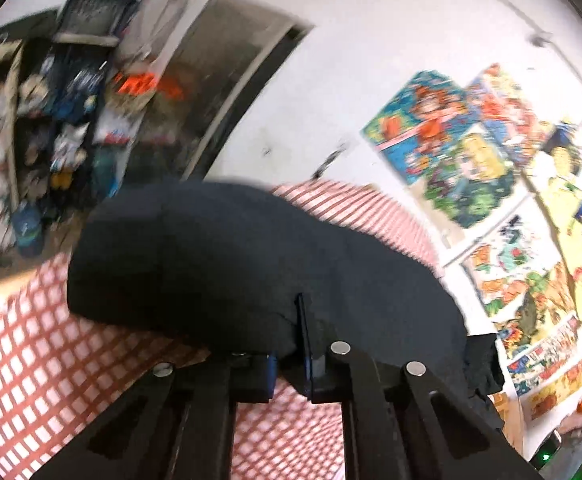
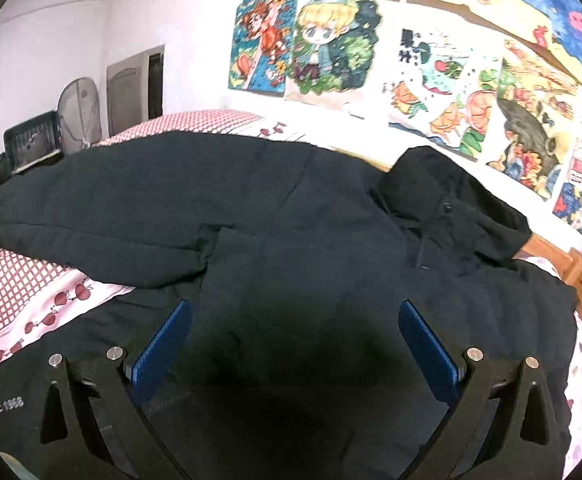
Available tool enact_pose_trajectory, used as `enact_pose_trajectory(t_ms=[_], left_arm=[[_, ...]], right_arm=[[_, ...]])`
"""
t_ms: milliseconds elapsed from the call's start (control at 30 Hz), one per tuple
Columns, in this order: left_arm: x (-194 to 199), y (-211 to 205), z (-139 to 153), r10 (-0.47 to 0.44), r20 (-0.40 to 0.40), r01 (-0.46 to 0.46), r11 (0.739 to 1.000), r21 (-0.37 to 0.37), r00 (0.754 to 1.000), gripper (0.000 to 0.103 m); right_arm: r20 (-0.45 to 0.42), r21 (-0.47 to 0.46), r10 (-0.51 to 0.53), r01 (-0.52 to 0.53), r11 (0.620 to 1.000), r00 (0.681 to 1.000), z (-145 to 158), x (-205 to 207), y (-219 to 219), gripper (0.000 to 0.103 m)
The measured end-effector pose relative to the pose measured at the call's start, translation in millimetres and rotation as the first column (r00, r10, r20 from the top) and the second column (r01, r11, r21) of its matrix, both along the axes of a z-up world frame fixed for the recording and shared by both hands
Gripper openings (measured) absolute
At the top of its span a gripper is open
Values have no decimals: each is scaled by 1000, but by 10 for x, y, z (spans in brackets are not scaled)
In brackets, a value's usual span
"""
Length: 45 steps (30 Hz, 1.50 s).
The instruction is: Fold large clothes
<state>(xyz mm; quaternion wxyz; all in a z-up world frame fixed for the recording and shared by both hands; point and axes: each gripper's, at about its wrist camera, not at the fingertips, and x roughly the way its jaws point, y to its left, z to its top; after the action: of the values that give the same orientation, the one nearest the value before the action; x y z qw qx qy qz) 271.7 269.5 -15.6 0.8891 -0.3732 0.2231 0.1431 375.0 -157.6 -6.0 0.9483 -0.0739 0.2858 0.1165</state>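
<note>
One dark jacket (image 2: 291,208) lies spread across one bed (image 2: 31,308), filling the middle of the right wrist view, its hood (image 2: 451,196) bunched at about 2 o'clock and one sleeve (image 2: 103,216) stretched out toward 9 o'clock. There are two grippers. The right gripper (image 2: 295,344) hangs over the jacket's body with its jaws wide and nothing between its two blue pads (image 2: 163,344). The left gripper (image 1: 291,344) has its jaws drawn together on a fold of the dark cloth (image 1: 219,256), which bulges up ahead of it. The only writing that can be read is white print on the jacket at 8 o'clock in the right view, "SINCE 1968" (image 2: 1,406); one poster carries dark characters too small to read. Only the right view shows the whole garment, the apple print on the sheet (image 2: 63,300) and the wooden bed frame (image 2: 571,264) at 3 o'clock. Only the left view, which is blurred, shows the cluttered shelves (image 1: 39,128) at 9 o'clock. Both views show the drawn posters (image 2: 431,60) on the wall, too overlapped to count, one round fan (image 2: 79,112) and one dark crate (image 2: 31,140).
</note>
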Motion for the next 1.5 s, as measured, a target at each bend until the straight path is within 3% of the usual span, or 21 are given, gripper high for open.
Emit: enact_pose_trajectory(t_ms=[133,200,333,433,467,533,600,667,733,767,833,900,967,1033,1100,1200,1267,1367,1400,1433,1500], left_arm=[[41,-237,452,-63,120,43,987,156,991,7],[103,-457,757,-160,174,114,962,250,972,7],[217,-1071,1252,-372,208,255,864,434,905,7],[294,-1504,1436,-500,202,354,795,493,842,7],[350,-1714,1482,-560,192,407,760,506,806,7],[412,-2018,1489,-635,162,478,703,526,755,7],[484,-2392,1471,-698,119,525,629,573,706,7],[566,-2779,1381,-752,56,549,529,647,657,7],[664,-3071,1277,-780,-1,571,456,683,625,7],[702,-3169,1223,-792,-25,589,432,683,610,7],[826,-3396,1066,-833,-92,659,359,661,546,7],[914,-3505,902,-866,-123,718,313,622,484,7],[1034,-3648,708,-896,-171,779,247,576,410,7],[1099,-3753,531,-907,-211,815,200,544,363,7],[1173,-3841,376,-911,-244,843,171,510,332,8],[1304,-3890,145,-916,-285,901,152,407,283,8],[1383,-3849,-2,-925,-303,945,137,297,229,9],[1441,-3743,-85,-939,-282,969,145,199,198,30],[1428,-3674,-87,-948,-251,972,152,181,195,50],[1390,-3552,-57,-956,-203,970,179,166,211,78],[1330,-3329,17,-953,-119,952,256,170,278,88]], right_arm=[[15,15,-15,15,1000,1000,93,-139,-148,102],[26,14,-34,33,999,999,139,-205,-255,102],[21,31,-90,89,996,996,183,-284,-531,102],[-6,48,-160,160,986,987,165,-319,-803,102],[-13,52,-178,179,982,984,155,-338,-853,102],[-39,65,-236,238,969,971,127,-366,-1075,102],[-62,65,-299,303,951,952,94,-401,-1299,102],[-71,59,-343,347,936,937,61,-443,-1489,102],[-72,49,-369,373,927,927,24,-495,-1671,102],[-78,44,-382,386,921,921,3,-517,-1754,102],[-96,39,-405,410,911,909,-48,-545,-1910,102],[-110,41,-427,434,900,897,-94,-573,-2036,102],[-129,62,-445,455,888,886,-152,-578,-2151,102],[-156,94,-456,472,876,876,-223,-572,-2254,102],[-172,117,-456,478,871,873,-305,-530,-2309,102],[-176,75,-477,495,866,861,-441,-422,-2339,102],[-191,73,-478,498,864,857,-503,-375,-2346,102],[-213,122,-419,450,885,883,-558,-312,-2296,102],[-211,134,-395,427,894,894,-557,-306,-2263,102],[-207,148,-369,401,904,906,-553,-302,-2222,102],[-196,174,-313,347,922,930,-524,-302,-2123,102]])
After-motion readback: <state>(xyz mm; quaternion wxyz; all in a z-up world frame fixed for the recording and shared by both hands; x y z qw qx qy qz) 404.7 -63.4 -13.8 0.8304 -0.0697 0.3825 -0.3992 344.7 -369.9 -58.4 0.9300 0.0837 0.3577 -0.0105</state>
